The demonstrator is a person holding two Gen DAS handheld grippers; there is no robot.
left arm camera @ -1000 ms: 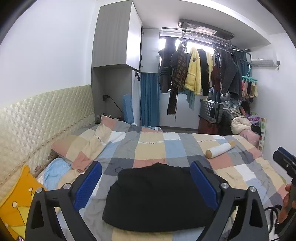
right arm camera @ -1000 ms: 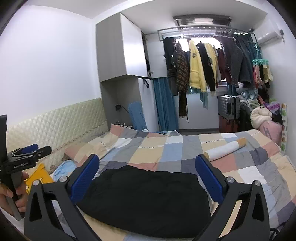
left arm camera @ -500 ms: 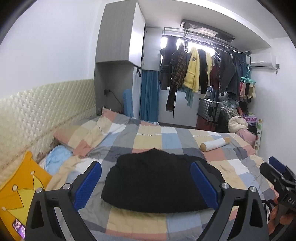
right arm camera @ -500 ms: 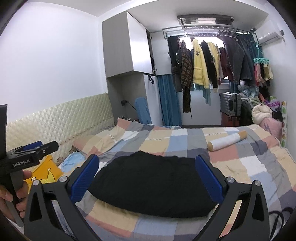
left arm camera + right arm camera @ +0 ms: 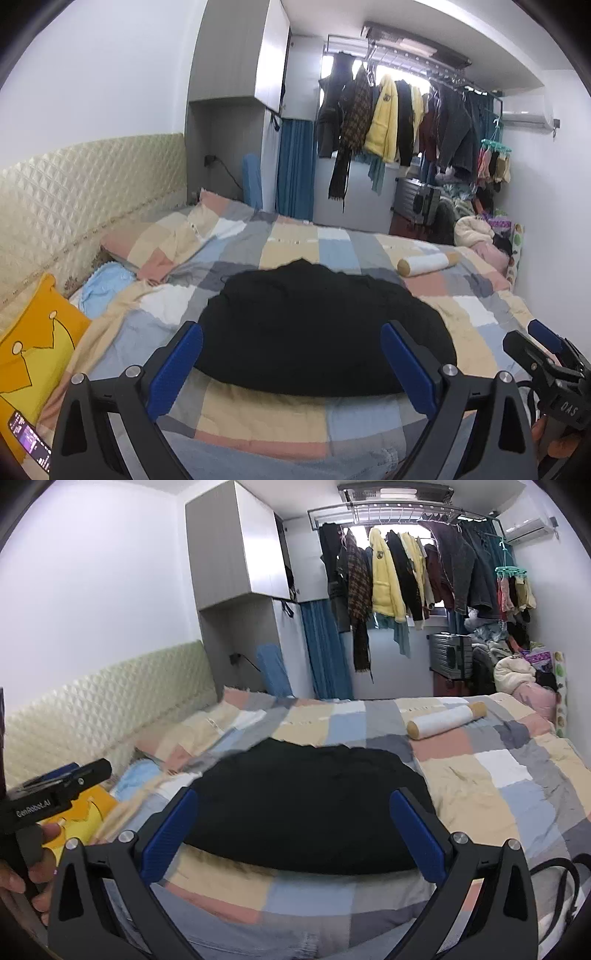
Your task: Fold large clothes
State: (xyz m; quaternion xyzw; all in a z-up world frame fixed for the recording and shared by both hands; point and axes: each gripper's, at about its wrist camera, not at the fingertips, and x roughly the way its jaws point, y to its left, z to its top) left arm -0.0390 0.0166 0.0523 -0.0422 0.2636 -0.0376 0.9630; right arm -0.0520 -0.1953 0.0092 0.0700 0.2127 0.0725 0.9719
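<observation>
Left wrist view — black garment (image 5: 325, 328) lies folded on checkered bed (image 5: 472, 317).

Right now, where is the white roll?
In both wrist views the white roll lies on the checked quilt, beyond the black garment, toward the right.

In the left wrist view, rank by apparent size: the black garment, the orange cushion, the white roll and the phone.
1. Black garment, by far the largest.
2. Orange cushion, though it is cut off by the frame edge and near the camera.
3. White roll, farther away.
4. Phone, partly hidden.
</observation>
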